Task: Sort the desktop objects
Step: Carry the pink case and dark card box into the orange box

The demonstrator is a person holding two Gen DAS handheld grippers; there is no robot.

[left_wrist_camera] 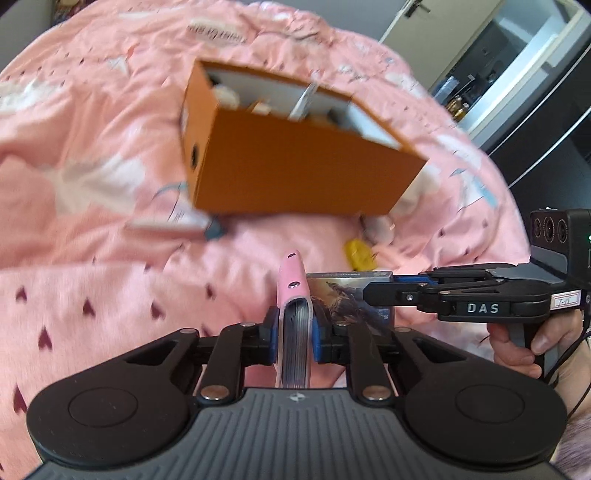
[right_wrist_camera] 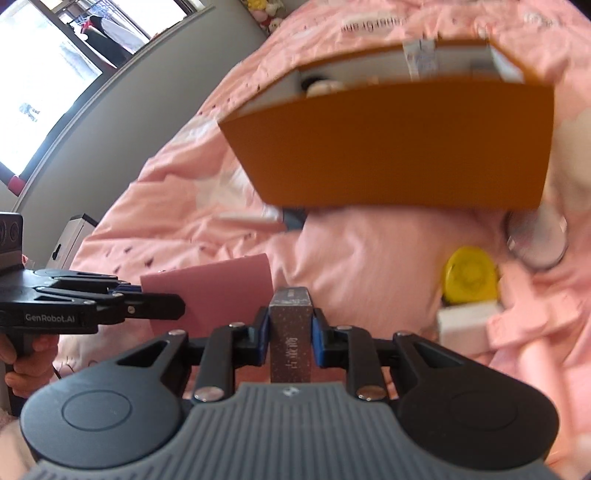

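Left gripper (left_wrist_camera: 294,338) is clamping a pink notebook (left_wrist_camera: 293,295), right gripper (right_wrist_camera: 289,334) a card box (right_wrist_camera: 290,325); either risks slipping before reaching the orange box (left_wrist_camera: 295,162) at centre frame

I see a bed covered by a pink duvet (left_wrist_camera: 110,258), rumpled, printed with dark red hearts, white patches and some lettering I can't read. It fills most of both views. In the right wrist view a grey wall (right_wrist_camera: 155,92) runs behind the bed, with a big bright window (right_wrist_camera: 48,74) top left; daylight is blown out, and clothes seem to hang outside it. Plush toys (right_wrist_camera: 266,14) sit at the far bed edge, too blurred to tell apart. In the left wrist view a white door (left_wrist_camera: 443,29) with a dark handle stands top right, next to a dark shelving unit (left_wrist_camera: 517,74) holding small items.
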